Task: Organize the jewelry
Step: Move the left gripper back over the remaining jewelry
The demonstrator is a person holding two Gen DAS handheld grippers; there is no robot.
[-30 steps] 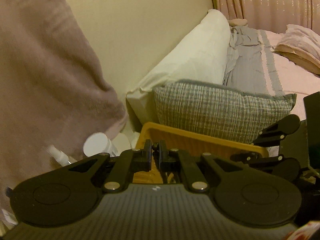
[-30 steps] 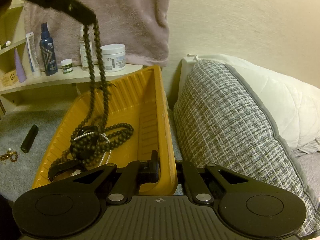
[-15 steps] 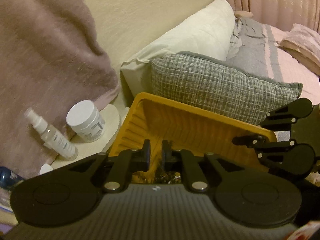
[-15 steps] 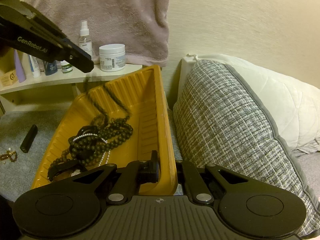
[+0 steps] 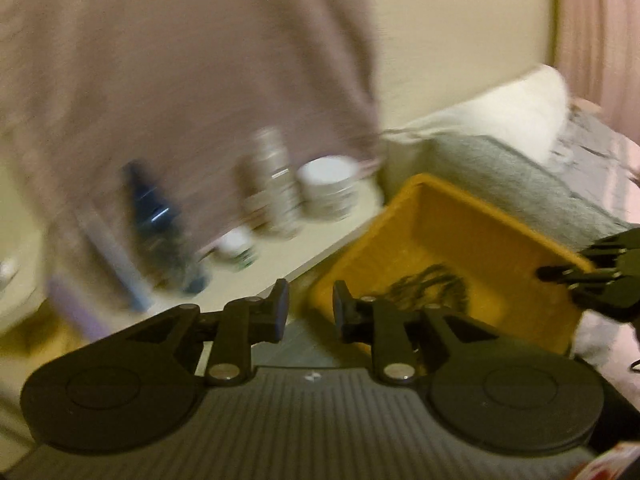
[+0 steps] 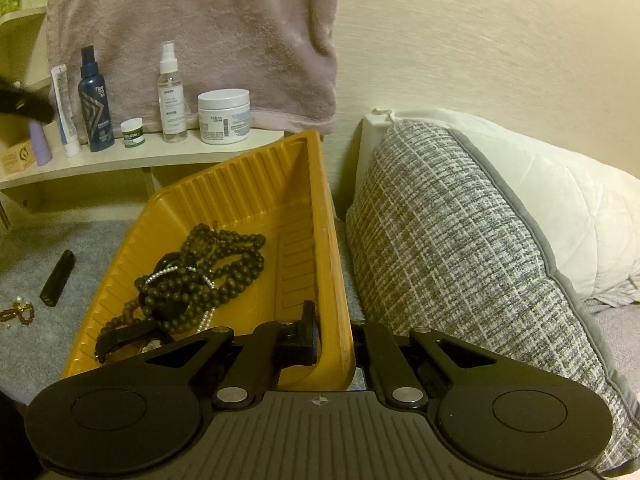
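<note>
A small gold jewelry piece point(image 6: 18, 314) lay on the grey bed cover, left of the yellow tray point(image 6: 240, 196). The empty left tool point(image 5: 307, 312), jaws opening, was nearer; the right tool point(image 6: 334, 336) clamped the tray's rim.

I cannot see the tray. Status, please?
Right gripper shut on yellow tray rim. Left gripper opening, empty. Bead necklace in tray. Nothing in the way.
</note>
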